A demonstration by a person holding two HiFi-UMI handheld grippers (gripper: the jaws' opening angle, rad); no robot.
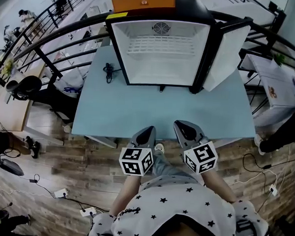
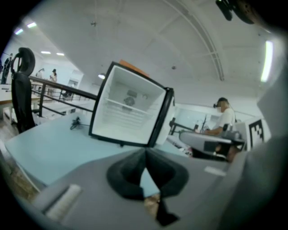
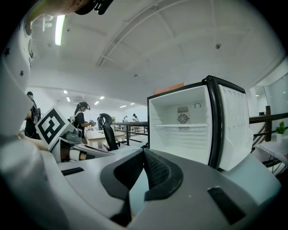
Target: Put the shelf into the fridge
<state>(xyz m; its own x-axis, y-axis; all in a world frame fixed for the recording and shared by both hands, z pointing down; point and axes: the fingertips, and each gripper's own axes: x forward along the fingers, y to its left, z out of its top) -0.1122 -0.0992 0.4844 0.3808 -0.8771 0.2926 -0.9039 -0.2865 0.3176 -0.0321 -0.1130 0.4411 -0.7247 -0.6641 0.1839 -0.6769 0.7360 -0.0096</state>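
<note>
Our two grippers hang side by side, their tips just over the near edge of the table, close together but not touching. We have the left gripper (image 1: 149, 129) clenched: its two black pads meet at the tips with nothing between them. The right gripper (image 1: 180, 125) is closed the same way and also empty. Each carries one marker cube, so we count two, the left cube (image 1: 136, 160) and the right cube (image 1: 201, 157), just above our star-print shirt (image 1: 182, 207).

Ahead we see one light blue table (image 1: 138, 107). Two things rest on it: one coiled black cable (image 1: 108, 70) and one fridge (image 1: 120, 48). The cable lies just beside the fridge's left front corner. The fridge stands at the far side of the table, well apart from both grippers, with its opening facing us. Its single door (image 1: 227, 55) is swung wide open to the right.

Inside the fridge we count one shelf (image 1: 162, 46), a white wire one. It lies level across the upper part of the white compartment, below the round fan (image 1: 161, 27) in the back wall, so the shelf is already in the fridge and neither gripper touches it.

One orange box (image 1: 143, 1) sits on top of the fridge. Past the table's left side we make out one black chair (image 1: 24, 87) and a curved black railing (image 1: 58, 34) that runs behind the fridge.
</note>
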